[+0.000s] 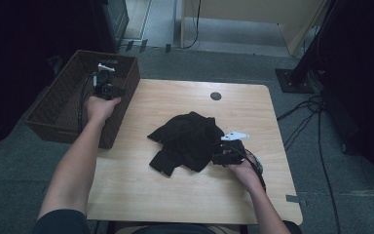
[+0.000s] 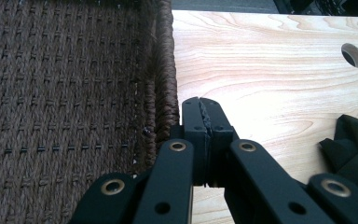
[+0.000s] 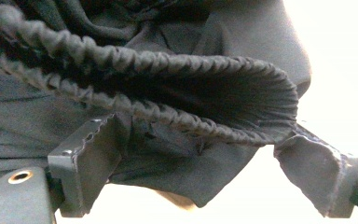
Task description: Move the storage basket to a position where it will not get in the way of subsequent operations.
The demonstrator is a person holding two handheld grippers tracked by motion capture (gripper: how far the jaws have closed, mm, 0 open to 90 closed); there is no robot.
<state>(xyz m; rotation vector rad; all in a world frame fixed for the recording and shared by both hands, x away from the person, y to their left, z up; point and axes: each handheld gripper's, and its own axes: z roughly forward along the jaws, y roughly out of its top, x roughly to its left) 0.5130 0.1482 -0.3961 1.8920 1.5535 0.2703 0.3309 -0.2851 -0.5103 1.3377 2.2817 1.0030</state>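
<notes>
High view: black garment (image 1: 187, 140) heaped at table (image 1: 185, 195) centre. Right gripper (image 1: 225, 155) spread wide at its right edge, gathered hem (image 3: 177, 88) between jaws, ready for pinch. Left gripper (image 1: 106, 87) closed, empty, parked over basket (image 1: 58, 105) rim at far left, likely destination.

Wooden table (image 1: 185, 195), square-ish, w/ one round hole (image 1: 215, 96).
Black garment (image 1: 187, 139) crumpled mid-table; wicker basket (image 1: 53, 117) hard against the left edge.

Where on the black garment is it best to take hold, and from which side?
Probably the gathered elastic hem at the black garment's right edge, coming in from the right. That ridged band stands up from the table, and the right tool already has its jaws open around it.
</notes>
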